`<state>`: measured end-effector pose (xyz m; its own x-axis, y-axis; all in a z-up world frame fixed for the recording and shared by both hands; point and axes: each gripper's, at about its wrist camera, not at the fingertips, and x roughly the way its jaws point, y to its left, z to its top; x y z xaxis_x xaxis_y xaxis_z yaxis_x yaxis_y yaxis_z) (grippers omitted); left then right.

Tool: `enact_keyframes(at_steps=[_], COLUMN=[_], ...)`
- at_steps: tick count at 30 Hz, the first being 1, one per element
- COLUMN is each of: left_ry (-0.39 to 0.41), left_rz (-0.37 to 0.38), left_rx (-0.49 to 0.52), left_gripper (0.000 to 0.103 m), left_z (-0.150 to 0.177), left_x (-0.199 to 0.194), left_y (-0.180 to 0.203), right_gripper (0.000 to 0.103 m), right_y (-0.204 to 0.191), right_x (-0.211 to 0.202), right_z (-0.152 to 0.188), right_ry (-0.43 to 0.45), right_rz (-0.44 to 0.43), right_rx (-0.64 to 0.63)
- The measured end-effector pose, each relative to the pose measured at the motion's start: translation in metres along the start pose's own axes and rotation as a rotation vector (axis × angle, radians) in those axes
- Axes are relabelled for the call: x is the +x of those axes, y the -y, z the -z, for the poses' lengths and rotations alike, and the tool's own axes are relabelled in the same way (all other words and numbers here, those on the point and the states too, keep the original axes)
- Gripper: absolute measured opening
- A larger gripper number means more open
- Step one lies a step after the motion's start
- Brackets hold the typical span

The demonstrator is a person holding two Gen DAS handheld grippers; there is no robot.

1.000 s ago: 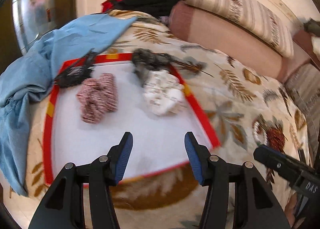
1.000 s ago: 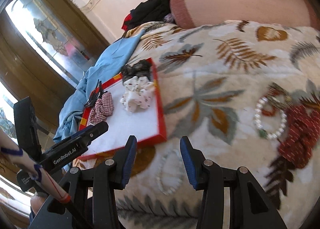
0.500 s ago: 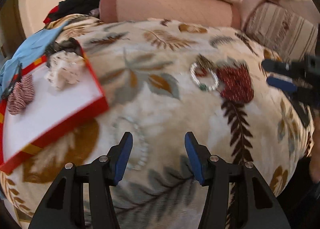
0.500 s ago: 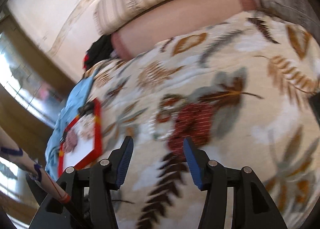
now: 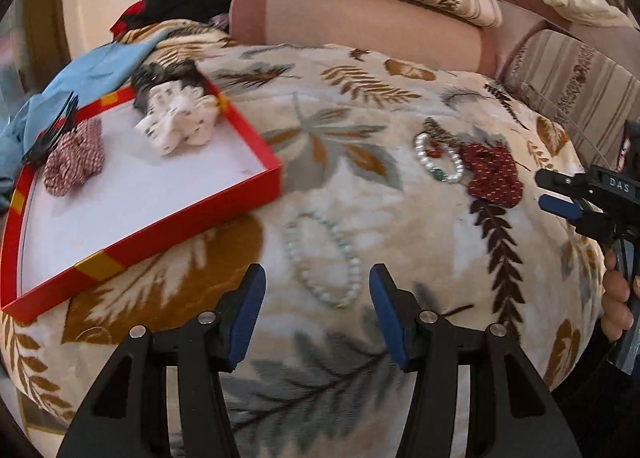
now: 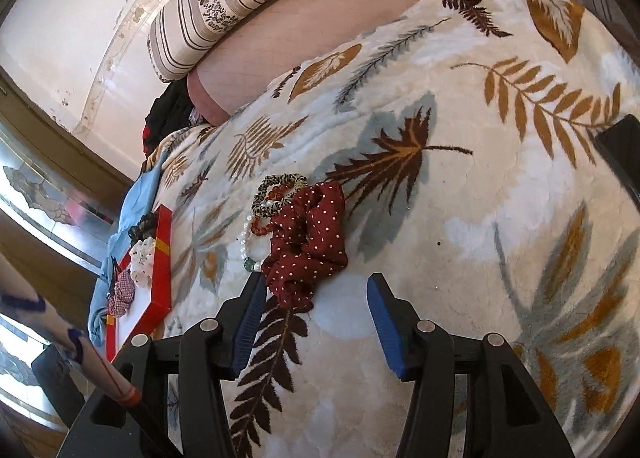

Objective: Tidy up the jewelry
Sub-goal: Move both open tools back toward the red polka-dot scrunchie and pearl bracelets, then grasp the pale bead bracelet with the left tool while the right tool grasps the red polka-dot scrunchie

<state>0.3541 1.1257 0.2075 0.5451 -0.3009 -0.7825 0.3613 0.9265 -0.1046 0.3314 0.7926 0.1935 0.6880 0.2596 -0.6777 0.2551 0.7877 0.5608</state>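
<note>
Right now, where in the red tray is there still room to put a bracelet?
The red tray is bare across its near white half, toward the yellow-marked front rim. The far end is crowded: checked scrunchie, white scrunchie, dark scrunchie and black clip.

blanket (image 5: 352, 194): plush fleece | tray (image 5: 224, 214): glossy red card | bracelet (image 5: 324, 258): pale matt beads | scrunchie (image 6: 308, 242): dotted cloth

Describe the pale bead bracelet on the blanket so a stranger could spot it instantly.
Start at the red tray on the leaf-print blanket. Just off its near corner lies the pale bead bracelet, alone on the blanket. Unlike the white pearl bracelet beside the red scrunchie, its beads are faint blue-green.
</note>
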Motion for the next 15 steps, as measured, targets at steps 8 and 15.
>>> enact_keyframes(at_steps=[8, 15], left_ry=[-0.047, 0.009], left_rz=[-0.007, -0.048], left_rx=[0.02, 0.129], left_gripper=[0.058, 0.006], left_z=[-0.01, -0.004], left_x=[0.028, 0.034], left_y=[0.015, 0.06], right_gripper=[0.057, 0.057], right_y=[0.005, 0.007], right_x=[-0.001, 0.001], right_z=[0.001, 0.001], right_ry=[0.011, 0.013], right_rz=[-0.012, -0.003], right_rx=[0.001, -0.005])
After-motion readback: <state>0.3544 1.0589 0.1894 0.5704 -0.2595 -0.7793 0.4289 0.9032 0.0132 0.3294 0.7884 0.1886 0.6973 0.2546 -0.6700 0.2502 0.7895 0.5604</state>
